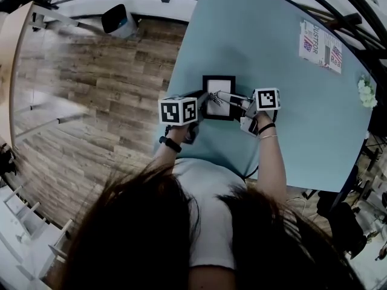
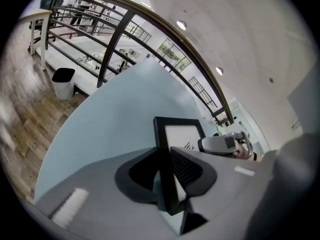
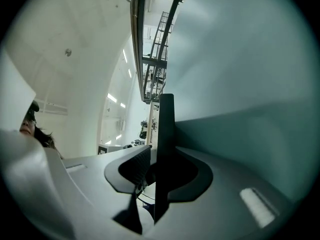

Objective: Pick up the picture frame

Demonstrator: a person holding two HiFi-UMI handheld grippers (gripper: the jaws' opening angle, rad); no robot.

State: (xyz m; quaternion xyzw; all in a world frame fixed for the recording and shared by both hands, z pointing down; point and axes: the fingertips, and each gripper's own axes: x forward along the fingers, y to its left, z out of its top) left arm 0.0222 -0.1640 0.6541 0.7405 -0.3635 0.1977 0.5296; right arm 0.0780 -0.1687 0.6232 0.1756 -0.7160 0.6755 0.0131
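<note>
"Black picture frame (image 1: 218, 97), white insert bearing a small dark squiggle. Location?"

"On the person's side of the pale blue table (image 1: 284, 17), straight ahead of them, between the two tools. Whether it rests on the top or sits clear of it cannot be determined."

"Left gripper (image 2: 166, 164)?"

"Jaws closed onto the frame's left rail. The left gripper view shows the rail running up between the pads. Its lower end is cut off behind the tool's body."

"Right gripper (image 3: 161, 159)?"

"Also clamped on the frame. The right gripper view gives the frame edge-on only, as a dark upright bar with its face hidden. From the head view, its fingers cover part of the insert, so the exact rail gripped is hard to read."

"Other items?"

"Printed card (image 1: 320, 46) with flag motifs on the table's far right, text illegible. White flowers (image 1: 366, 92), cropped by the picture's edge. Bin (image 1: 120, 21) on the wooden floor (image 1: 103, 101), well apart. Dark hair (image 1: 139, 234) blocks the lower head view."
</note>
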